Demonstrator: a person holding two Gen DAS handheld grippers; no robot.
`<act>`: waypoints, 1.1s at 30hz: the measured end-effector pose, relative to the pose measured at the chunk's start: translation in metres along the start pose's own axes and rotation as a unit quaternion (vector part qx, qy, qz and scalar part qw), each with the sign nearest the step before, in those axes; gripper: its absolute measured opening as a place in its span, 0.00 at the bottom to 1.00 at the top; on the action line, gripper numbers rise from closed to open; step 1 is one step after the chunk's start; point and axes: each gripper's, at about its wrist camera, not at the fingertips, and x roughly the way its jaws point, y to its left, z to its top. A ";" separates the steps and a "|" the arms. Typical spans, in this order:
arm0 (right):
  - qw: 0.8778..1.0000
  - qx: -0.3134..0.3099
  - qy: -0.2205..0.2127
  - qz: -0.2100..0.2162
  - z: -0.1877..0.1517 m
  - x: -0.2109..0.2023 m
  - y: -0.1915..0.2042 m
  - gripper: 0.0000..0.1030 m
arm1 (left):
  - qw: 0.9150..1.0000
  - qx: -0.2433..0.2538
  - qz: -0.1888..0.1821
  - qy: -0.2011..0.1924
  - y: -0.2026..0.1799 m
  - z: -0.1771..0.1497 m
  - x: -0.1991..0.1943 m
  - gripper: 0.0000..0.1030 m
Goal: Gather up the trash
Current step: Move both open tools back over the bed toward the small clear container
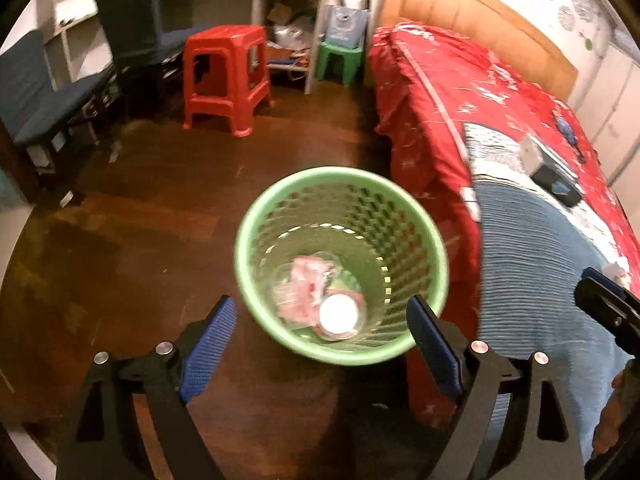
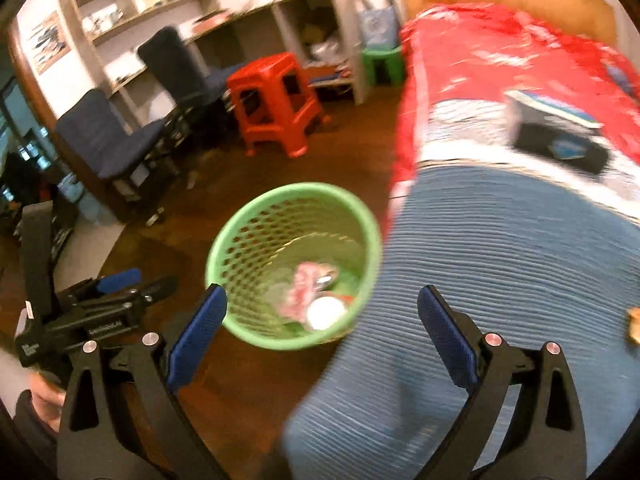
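Note:
A green mesh waste basket (image 1: 400,216) stands on the dark wood floor beside the bed. Inside lie a pink wrapper (image 1: 306,286), a clear plastic cup with a white lid (image 1: 338,314) and other scraps. My left gripper (image 1: 320,320) is open and empty above the basket's near rim. In the right wrist view the basket (image 2: 240,248) sits ahead and slightly left. My right gripper (image 2: 322,312) is open and empty, over the basket's right edge and the blue blanket (image 2: 500,260). The left gripper's body (image 2: 116,300) shows at the left.
A bed with a red cover (image 1: 460,92) and a dark box (image 1: 554,176) lies to the right. A red stool (image 1: 226,76), a green stool (image 1: 340,60), two dark chairs (image 1: 36,96) and a white desk (image 1: 280,20) stand behind. A small scrap (image 2: 634,324) lies on the blanket.

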 end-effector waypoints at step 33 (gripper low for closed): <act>0.953 0.108 -0.088 -0.271 -0.101 -0.171 -0.237 0.92 | 0.976 0.179 -0.119 -0.024 -0.274 -0.027 -0.033 0.84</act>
